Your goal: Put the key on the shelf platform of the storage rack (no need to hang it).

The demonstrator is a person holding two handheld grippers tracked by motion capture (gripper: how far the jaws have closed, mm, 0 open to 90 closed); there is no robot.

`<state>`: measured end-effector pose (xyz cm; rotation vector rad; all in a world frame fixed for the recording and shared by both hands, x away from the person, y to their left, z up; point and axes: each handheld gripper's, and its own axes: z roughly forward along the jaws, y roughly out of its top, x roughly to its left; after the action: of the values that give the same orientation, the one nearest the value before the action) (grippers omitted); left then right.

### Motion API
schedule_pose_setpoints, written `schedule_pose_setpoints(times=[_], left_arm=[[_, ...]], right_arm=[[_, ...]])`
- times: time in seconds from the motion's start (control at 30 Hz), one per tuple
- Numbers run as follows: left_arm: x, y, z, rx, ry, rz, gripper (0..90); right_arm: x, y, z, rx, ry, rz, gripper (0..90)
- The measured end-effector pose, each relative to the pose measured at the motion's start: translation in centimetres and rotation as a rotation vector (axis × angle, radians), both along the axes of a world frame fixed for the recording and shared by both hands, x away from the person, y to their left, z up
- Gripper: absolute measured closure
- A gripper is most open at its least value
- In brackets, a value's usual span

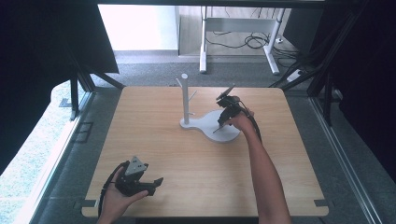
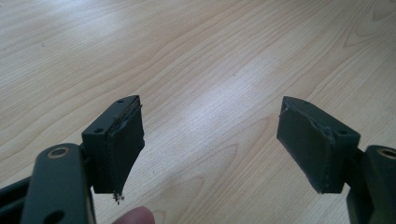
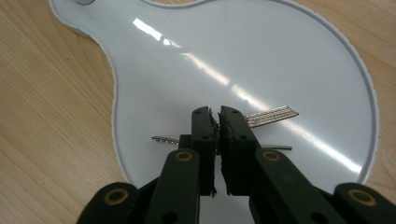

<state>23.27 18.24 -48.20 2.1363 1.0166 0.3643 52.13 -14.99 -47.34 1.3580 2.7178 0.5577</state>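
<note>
Pale wood table (image 1: 196,168) carries two grippers and one white stand. Nearest, the left gripper (image 2: 210,140) rests low at the front-left corner, jaws wide apart over bare wood. Farther off, the right gripper (image 3: 218,122) has jaws pressed together over the white base (image 3: 289,60), where thin metal strips (image 3: 273,115) lie. One upright post (image 1: 185,95) rises behind.

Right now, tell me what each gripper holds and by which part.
Left gripper: nothing, jaws wide apart. Right gripper: jaws closed on a thin silvery metal piece over the white base; gripped part hidden.
</note>
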Motion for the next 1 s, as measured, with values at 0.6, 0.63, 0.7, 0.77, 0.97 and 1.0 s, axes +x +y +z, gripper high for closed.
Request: schedule_pose_setpoints(times=[0.6, 0.63, 0.7, 0.77, 0.97, 1.0], left_arm=[[0.0, -0.2, 0.0, 0.004, 0.001, -0.007, 23.2], [0.0, -0.3, 0.0, 0.005, 0.001, -0.006, 23.2], [0.0, -0.3, 0.0, 0.005, 0.0, -0.008, 23.2], [-0.1, -0.3, 0.0, 0.005, -0.001, -0.008, 23.2], [0.0, -0.3, -0.1, 0.011, 0.003, -0.007, 23.2], [0.0, -0.3, -0.1, 0.008, 0.003, -0.005, 23.2]], right_arm=[[-1.9, -1.4, 2.7, 0.056, -0.075, 0.023, 57.8], [-2.2, -1.4, 2.8, 0.06, -0.081, 0.027, 56.9], [-2.9, -1.6, 3.0, 0.068, -0.095, 0.045, 54.8], [-3.5, -1.8, 3.2, 0.073, -0.102, 0.06, 53.6], [-5.7, -3.1, 4.0, 0.106, -0.136, 0.079, 52.4], [-6.0, -3.3, 4.0, 0.111, -0.14, 0.083, 52.4]])
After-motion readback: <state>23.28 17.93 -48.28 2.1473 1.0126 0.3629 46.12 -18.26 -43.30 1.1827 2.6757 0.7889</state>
